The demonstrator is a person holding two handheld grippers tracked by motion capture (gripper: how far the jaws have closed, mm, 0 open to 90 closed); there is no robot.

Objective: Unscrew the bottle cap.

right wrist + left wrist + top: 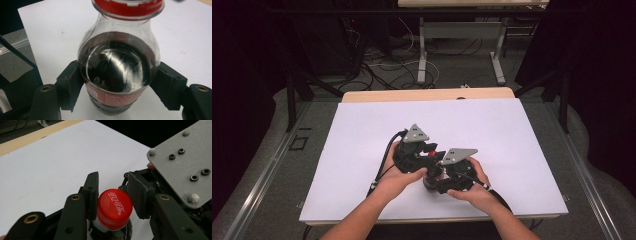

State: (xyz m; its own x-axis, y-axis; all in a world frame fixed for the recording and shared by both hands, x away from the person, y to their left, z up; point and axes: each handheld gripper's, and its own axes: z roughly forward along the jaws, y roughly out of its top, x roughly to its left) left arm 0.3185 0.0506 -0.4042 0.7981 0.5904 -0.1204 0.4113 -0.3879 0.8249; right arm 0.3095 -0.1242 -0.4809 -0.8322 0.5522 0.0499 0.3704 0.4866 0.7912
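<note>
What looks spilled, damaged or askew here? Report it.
Nothing stands out. The clear plastic cola bottle is intact in the right gripper, its red screw cap on, between the left gripper jaws. The white table sheet shows no spill.

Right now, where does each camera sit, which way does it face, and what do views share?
High view: above the person's side, looking forward and down on the table; forearms, both hands show.
Left gripper view: rides the left gripper, looking down on the red cap.
Right gripper view: rides the right gripper, facing the bottle.
Shared: both gripper views show the cap.
</note>
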